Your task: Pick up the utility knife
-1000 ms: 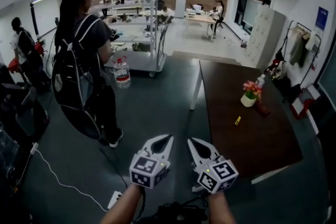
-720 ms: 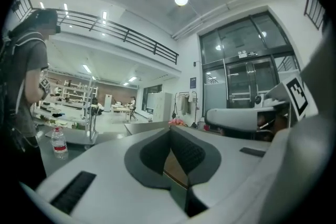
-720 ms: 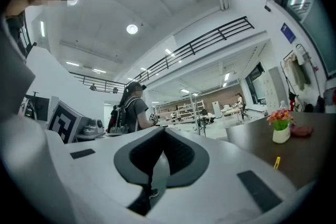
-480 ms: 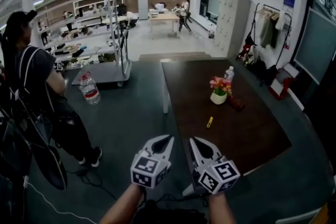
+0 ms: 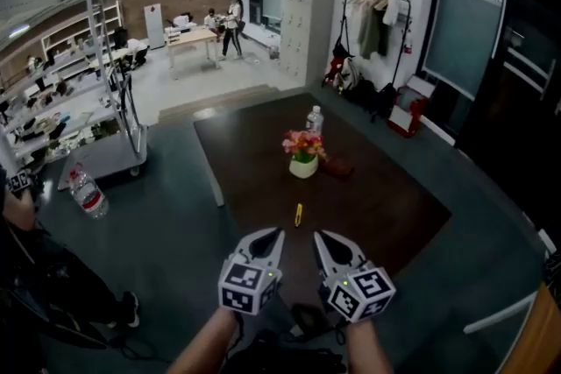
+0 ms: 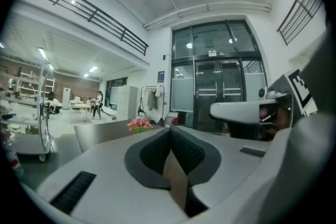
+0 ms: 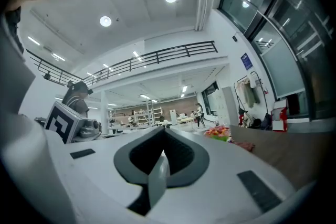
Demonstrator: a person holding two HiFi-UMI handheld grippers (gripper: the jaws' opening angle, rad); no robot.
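utility knife (image 5: 298,214) on table (image 5: 386,210), flower pot (image 5: 303,165) behind it

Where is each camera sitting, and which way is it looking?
Head view: on the person's head, looking forward and down at the dark table with the yellow utility knife; both forearms, the left claw and the right claw show.
Left gripper view: rides the left claw, looking along its shut jaws toward glass doors; the right claw shows at right.
Right gripper view: rides the right claw, looking along its shut jaws toward workshop shelves; the left claw shows at left.
Shared: all three see the flowers.
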